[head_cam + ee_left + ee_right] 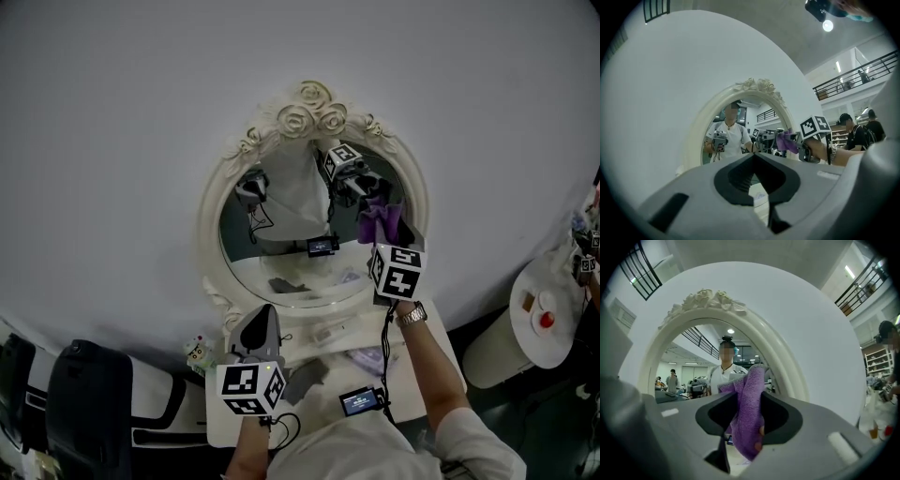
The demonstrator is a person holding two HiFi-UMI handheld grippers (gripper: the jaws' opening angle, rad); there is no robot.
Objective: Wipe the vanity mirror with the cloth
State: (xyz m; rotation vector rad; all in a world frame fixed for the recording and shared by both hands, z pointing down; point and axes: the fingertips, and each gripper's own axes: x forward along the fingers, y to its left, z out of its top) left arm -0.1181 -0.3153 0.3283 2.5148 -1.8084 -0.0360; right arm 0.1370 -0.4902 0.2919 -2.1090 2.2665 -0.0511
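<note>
An oval vanity mirror (300, 234) in a cream frame with carved roses (314, 108) stands against the white wall. My right gripper (382, 232) is raised at the right side of the glass, shut on a purple cloth (379, 221). The cloth is at the glass or just short of it; contact is unclear. In the right gripper view the cloth (747, 413) hangs between the jaws of that gripper (750, 401), before the mirror (693, 366). My left gripper (259, 326) is low, below the frame, shut and empty. Its closed jaws (754, 157) point at the mirror (736, 136); the cloth (786, 140) shows right.
A small white table (431, 347) under the mirror carries papers and small items. A little screen device (361, 401) hangs near my right forearm. A round white stand (539, 319) is on the right, a black bag (89, 398) on the left. People (855, 133) stand far right.
</note>
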